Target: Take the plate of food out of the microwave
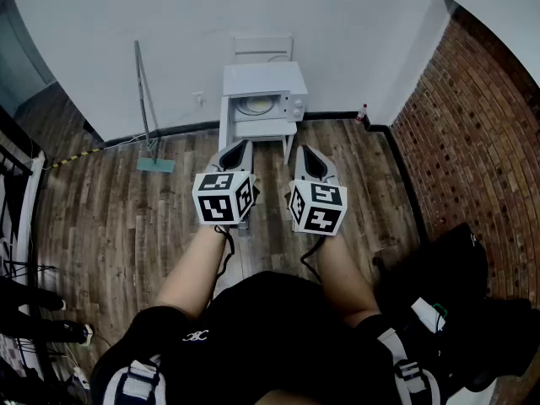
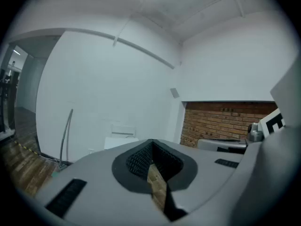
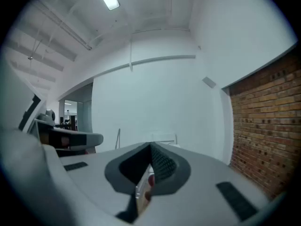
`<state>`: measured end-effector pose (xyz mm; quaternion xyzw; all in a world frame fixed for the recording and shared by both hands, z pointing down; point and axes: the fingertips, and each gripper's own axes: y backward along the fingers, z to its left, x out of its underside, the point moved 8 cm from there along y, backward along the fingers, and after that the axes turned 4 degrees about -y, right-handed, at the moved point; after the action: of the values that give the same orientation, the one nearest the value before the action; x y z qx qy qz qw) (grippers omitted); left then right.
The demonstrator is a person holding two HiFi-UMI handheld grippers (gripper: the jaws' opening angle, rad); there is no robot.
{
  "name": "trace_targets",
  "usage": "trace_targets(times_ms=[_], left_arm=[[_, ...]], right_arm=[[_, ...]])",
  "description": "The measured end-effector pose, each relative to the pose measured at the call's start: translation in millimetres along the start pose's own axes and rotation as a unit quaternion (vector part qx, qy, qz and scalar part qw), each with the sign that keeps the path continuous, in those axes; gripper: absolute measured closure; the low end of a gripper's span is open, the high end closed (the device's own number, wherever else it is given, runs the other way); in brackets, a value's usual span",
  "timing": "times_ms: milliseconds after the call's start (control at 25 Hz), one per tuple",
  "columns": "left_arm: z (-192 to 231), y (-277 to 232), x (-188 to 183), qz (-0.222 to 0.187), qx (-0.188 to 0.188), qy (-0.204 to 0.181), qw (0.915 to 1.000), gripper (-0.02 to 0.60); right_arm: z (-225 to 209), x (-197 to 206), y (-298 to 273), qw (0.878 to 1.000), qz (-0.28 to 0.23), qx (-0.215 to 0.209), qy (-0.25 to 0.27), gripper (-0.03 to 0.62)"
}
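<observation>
A white microwave [image 1: 264, 94] stands on a small white stand [image 1: 266, 129] against the far wall, well ahead of both grippers. A pale round shape [image 1: 253, 105] shows in its front; I cannot tell whether the door is open. My left gripper [image 1: 244, 145] and right gripper [image 1: 302, 149] are held side by side at waist height and point toward the microwave. Both are shut with nothing between their jaws. In the left gripper view the left gripper [image 2: 151, 143] has its tips together, with the top of the microwave [image 2: 118, 142] just over it. The right gripper [image 3: 150, 147] looks the same in its own view.
A long-handled mop [image 1: 145, 108] leans on the wall left of the microwave. A white chair back [image 1: 263, 47] shows behind it. A small bottle [image 1: 363, 112] stands in the corner by the brick wall [image 1: 472, 133]. A black bag [image 1: 451, 268] lies at my right. The floor is wood planks [image 1: 126, 218].
</observation>
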<state>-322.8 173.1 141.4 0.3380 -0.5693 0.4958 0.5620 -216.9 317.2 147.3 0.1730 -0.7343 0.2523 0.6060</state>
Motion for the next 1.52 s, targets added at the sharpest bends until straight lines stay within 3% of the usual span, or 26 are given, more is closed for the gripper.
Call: trace_targets(times_ms=[640,1320,1520], left_arm=[[-0.1,-8.8,-5.0,-0.007,-0.001,-0.039,0.9992,0.586],[-31.9,-46.2,-2.8,-0.061,-0.008,-0.044,0.9971,0.586],[-42.6,-54.3,-1.6,-0.06,-0.015,-0.069,0.9957,0.586]], right_arm=[[3.7,1.1,-9.8,1.0,0.004,-0.008,0.023,0.588],[-39.9,-3.1,-20.7,0.998,-0.035,-0.022,0.049,0.588],[-51.2,-5.3,-29.5,0.998,-0.04,-0.028,0.047,0.588]])
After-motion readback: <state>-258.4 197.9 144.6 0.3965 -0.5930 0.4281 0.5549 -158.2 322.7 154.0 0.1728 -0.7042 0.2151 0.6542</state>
